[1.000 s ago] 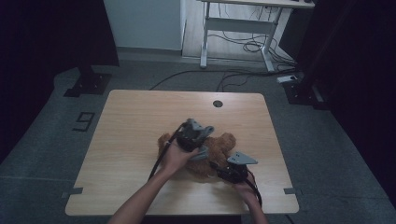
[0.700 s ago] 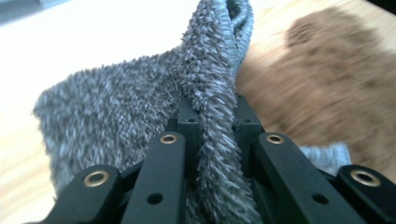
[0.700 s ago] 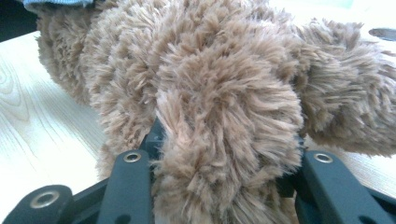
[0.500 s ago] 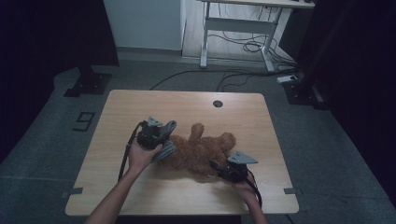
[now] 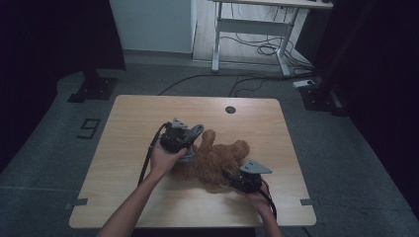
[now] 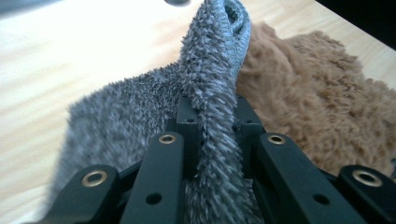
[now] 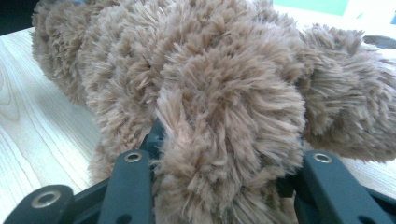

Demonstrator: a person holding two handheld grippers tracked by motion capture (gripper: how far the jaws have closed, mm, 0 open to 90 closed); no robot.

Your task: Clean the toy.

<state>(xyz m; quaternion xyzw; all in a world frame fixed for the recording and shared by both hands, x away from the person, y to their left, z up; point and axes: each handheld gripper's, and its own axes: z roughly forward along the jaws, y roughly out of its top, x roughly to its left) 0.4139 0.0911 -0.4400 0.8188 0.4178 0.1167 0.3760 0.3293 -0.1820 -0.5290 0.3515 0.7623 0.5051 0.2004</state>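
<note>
A brown plush teddy bear (image 5: 217,158) lies on the wooden table (image 5: 138,113), right of centre. My left gripper (image 5: 187,148) is at the bear's left side, shut on a fold of grey fuzzy cloth (image 6: 210,107) that stands up between its black jaws; the rest of the cloth spreads on the table to the left, and the brown fur (image 6: 317,107) lies just to its right. My right gripper (image 5: 228,176) is at the bear's near right side. Its jaws are shut on a thick brown plush limb (image 7: 224,149), and the bear's body (image 7: 140,56) lies beyond.
A round cable hole (image 5: 230,109) sits near the table's far edge. Beyond the table stand a white desk frame (image 5: 257,24) with cables on the floor and a dark stand base (image 5: 94,89) at the left. A tape mark (image 5: 89,128) is on the floor.
My left gripper went from above the bear out to the left, drawing the grey cloth off it, then came back a little to the right. The right gripper stayed put on the limb.
</note>
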